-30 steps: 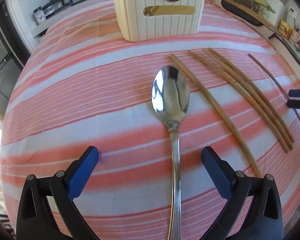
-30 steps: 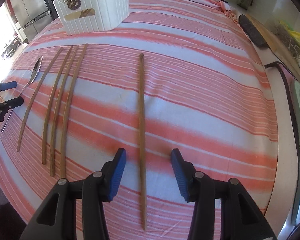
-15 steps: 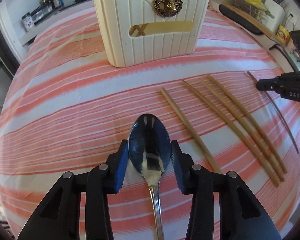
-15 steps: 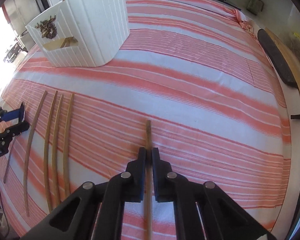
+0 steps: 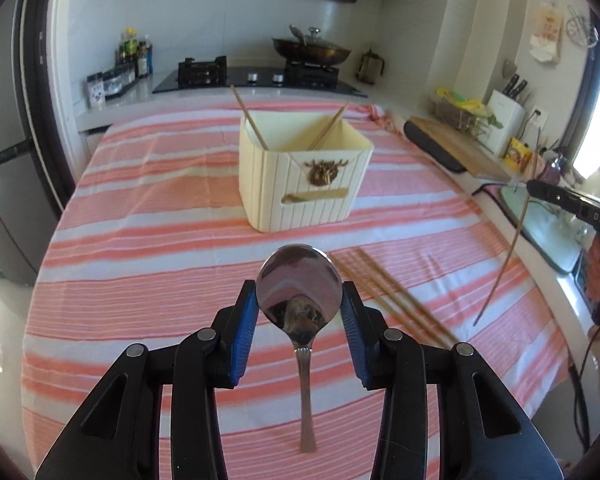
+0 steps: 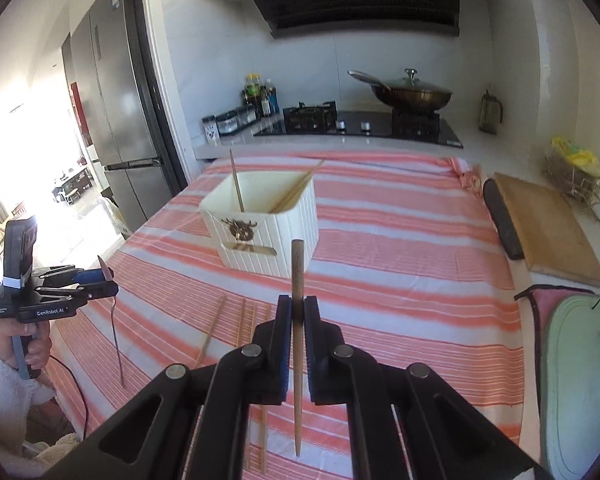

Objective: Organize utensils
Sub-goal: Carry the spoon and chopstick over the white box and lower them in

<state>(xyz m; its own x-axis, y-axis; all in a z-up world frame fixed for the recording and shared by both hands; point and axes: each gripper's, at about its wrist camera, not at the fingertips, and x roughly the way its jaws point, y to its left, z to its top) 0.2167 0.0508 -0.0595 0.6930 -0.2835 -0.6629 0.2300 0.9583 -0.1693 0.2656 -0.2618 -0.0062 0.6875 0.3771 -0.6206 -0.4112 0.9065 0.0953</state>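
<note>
My left gripper (image 5: 299,304) is shut on a metal spoon (image 5: 299,300), gripping its bowl, and holds it above the striped cloth, handle hanging down. My right gripper (image 6: 298,312) is shut on a wooden chopstick (image 6: 297,280) and holds it lifted, upright. The cream holder box (image 5: 304,184) stands mid-table with several chopsticks leaning inside; it also shows in the right wrist view (image 6: 266,232). Several loose chopsticks (image 5: 392,296) lie on the cloth between the grippers, seen too in the right wrist view (image 6: 240,328).
The table with the pink striped cloth (image 5: 160,240) ends at a counter with a stove and wok (image 5: 310,54). A wooden cutting board (image 6: 544,228) and a sink (image 6: 580,380) lie to the right. A fridge (image 6: 112,100) stands at the left.
Both grippers closed, the left on the spoon, the right on the chopstick, and have lifted them off the cloth; both views now tilt up toward the kitchen.
</note>
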